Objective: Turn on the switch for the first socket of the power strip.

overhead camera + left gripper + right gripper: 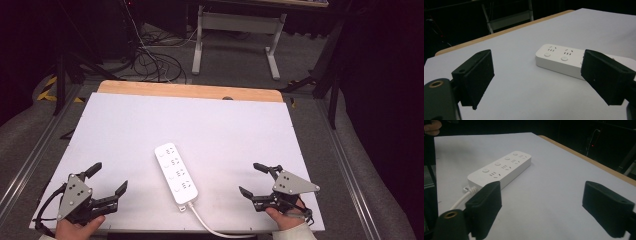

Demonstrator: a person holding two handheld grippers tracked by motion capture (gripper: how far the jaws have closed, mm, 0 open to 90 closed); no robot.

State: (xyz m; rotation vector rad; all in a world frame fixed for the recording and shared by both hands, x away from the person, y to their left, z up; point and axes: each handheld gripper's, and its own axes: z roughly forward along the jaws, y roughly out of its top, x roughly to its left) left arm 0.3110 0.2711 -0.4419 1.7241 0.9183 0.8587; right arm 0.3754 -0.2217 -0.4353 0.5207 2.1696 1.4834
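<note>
A white power strip (176,173) with several sockets and round buttons lies near the front middle of the white table (210,120); its white cable (215,229) runs off the front edge. My left gripper (109,179) rests at the front left, held by a hand, its jaws wide apart and empty. My right gripper (252,179) rests at the front right, also open with nothing between its jaws. In the left gripper view the power strip (564,60) lies ahead to the right, partly behind the right jaw. In the right gripper view the power strip (501,168) lies ahead to the left.
The table's far edge is a wooden strip (190,91). Beyond it stand a white desk frame (235,35) and loose cables (155,62) on the dark floor. Metal rails (345,165) run along both sides of the table.
</note>
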